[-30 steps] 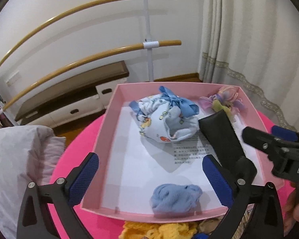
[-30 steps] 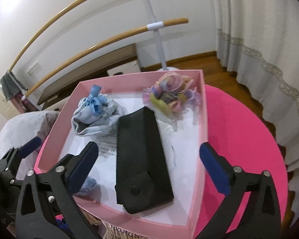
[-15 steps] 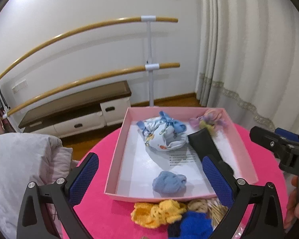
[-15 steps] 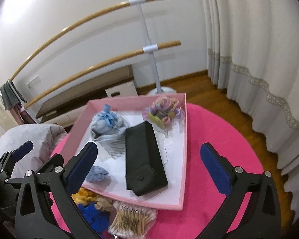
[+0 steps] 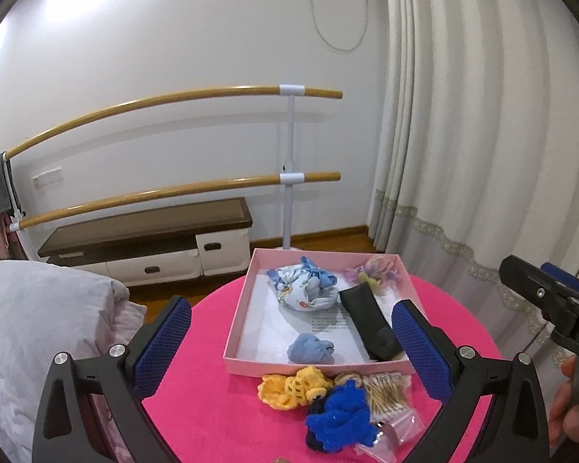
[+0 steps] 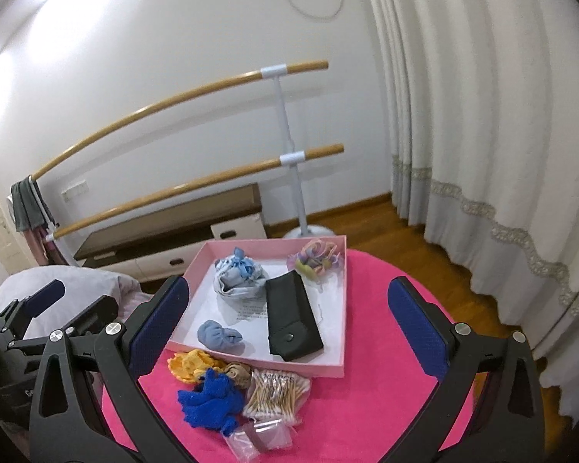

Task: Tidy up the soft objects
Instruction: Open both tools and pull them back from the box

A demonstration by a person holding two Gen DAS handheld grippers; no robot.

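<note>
left gripper (image 5: 289,339): jaws spread wide, nothing btw the pads, held high over the near side of the pink table (image 5: 212,416).
yellow crochet piece (image 6: 191,364): on the table, just outside the pink box (image 6: 337,347), touching the blue one.
blue knit piece (image 6: 212,395): loose on the table w/ a tan bit (image 6: 239,372) beside it. looks light, floppy, grippy yarn (prob. squashes flat); pinch the bulky middle, not a stray edge.
box contents: pale blue sock ball (image 6: 218,335), printed cloth bundle (image 6: 237,276), black case (image 6: 291,318), pastel scrunchie (image 6: 316,256).
cotton swab bag (image 6: 276,389): slick plastic, not soft goods.
right gripper (image 6: 289,326): jaws wide apart, empty, above the table.
</note>
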